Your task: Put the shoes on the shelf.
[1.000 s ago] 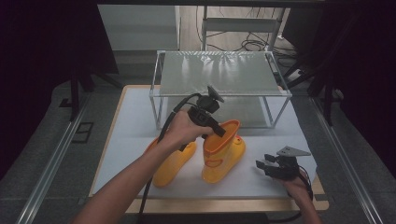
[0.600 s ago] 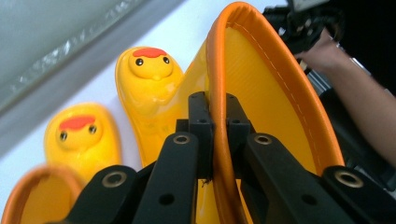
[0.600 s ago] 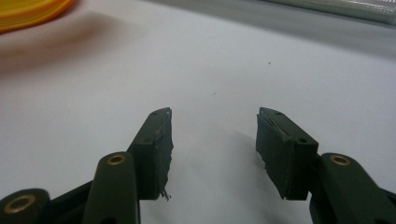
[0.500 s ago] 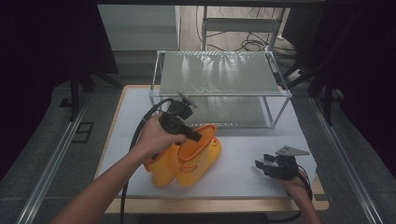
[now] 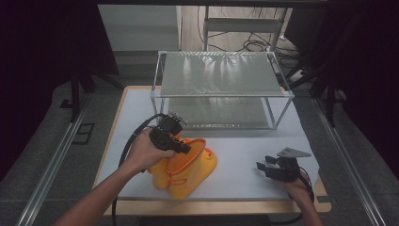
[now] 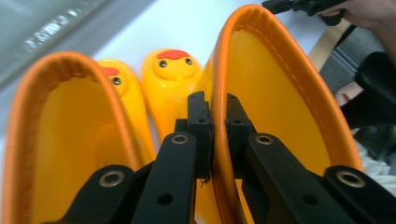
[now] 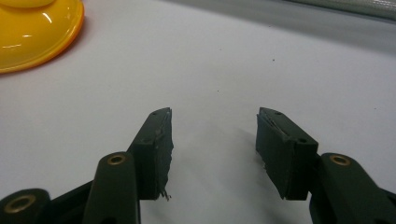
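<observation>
White padding covers the table, which has a wooden edge along its near side and stands in a dim room with dark drapes to both sides and cables on the floor beyond. On the far half of the table stands a two-tier wire-frame rack with translucent shelves. Near the front left of the table, just in front of the rack, sit two yellow duck-faced rubber boots. The right boot leans against the left boot, the two touching side by side. In the left gripper view, both shafts open toward the camera with orange-trimmed rims, and the duck faces with red crests show on the toes beyond. The left gripper is pinched onto the orange rim of the right boot, one jaw inside the shaft and one outside, in the gap between the two boots, with the left boot just beside. The person's left hand grips the tool body above the boots. The right gripper rests low at the front right of the table, well apart from the boots. In the right gripper view its jaws are spread, holding nothing, over bare white padding, with a yellow boot toe at the upper left corner.
</observation>
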Demonstrator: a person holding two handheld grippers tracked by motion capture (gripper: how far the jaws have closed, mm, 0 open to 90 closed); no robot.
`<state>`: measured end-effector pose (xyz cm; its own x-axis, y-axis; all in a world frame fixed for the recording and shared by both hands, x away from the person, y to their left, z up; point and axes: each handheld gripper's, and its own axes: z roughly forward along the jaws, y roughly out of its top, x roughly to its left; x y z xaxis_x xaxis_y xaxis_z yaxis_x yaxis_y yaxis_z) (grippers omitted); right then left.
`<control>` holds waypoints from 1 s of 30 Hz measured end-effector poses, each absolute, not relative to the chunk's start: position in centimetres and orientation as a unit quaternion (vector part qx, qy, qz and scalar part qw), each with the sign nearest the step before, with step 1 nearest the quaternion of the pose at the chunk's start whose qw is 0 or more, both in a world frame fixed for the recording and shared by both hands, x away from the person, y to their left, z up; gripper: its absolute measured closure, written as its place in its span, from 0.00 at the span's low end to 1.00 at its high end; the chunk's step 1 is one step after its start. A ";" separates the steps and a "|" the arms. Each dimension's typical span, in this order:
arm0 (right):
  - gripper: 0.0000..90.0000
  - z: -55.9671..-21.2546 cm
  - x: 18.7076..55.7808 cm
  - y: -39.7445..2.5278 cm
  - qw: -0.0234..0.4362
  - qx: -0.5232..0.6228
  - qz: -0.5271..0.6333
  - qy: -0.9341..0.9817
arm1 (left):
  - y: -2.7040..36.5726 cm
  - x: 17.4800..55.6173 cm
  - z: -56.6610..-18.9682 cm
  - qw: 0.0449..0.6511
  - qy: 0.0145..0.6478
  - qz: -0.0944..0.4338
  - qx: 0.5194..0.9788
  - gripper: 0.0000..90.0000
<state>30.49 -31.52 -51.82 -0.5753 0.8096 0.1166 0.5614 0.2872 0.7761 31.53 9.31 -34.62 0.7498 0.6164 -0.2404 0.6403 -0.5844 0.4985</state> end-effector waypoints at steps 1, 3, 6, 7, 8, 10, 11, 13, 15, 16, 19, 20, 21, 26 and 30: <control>0.51 -51.8 30.5 -31.5 0.152 0.435 0.409 0.788 | 9.4 31.5 -34.6 0.291 0.351 -0.019 0.890 0.94; 0.51 -51.8 30.5 -31.5 0.152 0.435 0.409 0.788 | 9.6 31.7 -34.5 0.294 0.350 -0.020 0.889 0.94; 0.51 -51.8 30.5 -31.5 0.153 0.435 0.409 0.787 | 9.4 31.8 -34.6 0.292 0.345 -0.022 0.892 0.93; 0.51 -51.8 30.5 -31.5 0.152 0.435 0.409 0.788 | 9.4 31.8 -34.6 0.293 0.344 -0.020 0.892 0.91; 0.51 -51.8 30.4 -31.5 0.152 0.434 0.409 0.788 | 9.3 31.6 -34.6 0.291 0.345 -0.016 0.892 0.90; 0.51 -51.8 30.4 -31.6 0.152 0.433 0.410 0.788 | 9.3 31.4 -34.7 0.285 0.344 -0.015 0.894 0.84; 0.51 -51.8 30.4 -31.6 0.152 0.434 0.410 0.788 | 9.4 31.2 -34.7 0.284 0.344 -0.014 0.895 0.82; 0.51 -51.8 30.4 -31.6 0.152 0.435 0.410 0.787 | 9.4 31.1 -34.7 0.286 0.341 -0.016 0.895 0.77; 0.51 -51.8 30.4 -31.6 0.152 0.433 0.410 0.788 | 9.6 30.9 -34.4 0.299 0.345 -0.018 0.890 0.71; 0.51 -51.8 30.4 -31.6 0.153 0.432 0.410 0.788 | 9.7 30.9 -34.2 0.303 0.345 -0.017 0.888 0.69; 0.51 -51.7 30.4 -31.6 0.154 0.433 0.410 0.788 | 10.4 31.0 -33.4 0.325 0.351 -0.020 0.878 0.60; 0.51 -51.7 30.4 -31.6 0.153 0.434 0.410 0.788 | 10.7 31.0 -33.1 0.333 0.353 -0.022 0.874 0.58; 0.51 -51.7 30.4 -31.6 0.154 0.433 0.409 0.788 | 10.7 31.0 -33.1 0.333 0.353 -0.022 0.874 0.55; 0.51 -51.8 30.4 -31.6 0.153 0.434 0.408 0.788 | 12.1 30.9 -31.6 0.360 0.361 -0.017 0.860 0.49; 0.50 -51.8 30.4 -31.6 0.153 0.434 0.408 0.789 | 12.9 30.7 -31.3 0.366 0.365 -0.017 0.856 0.47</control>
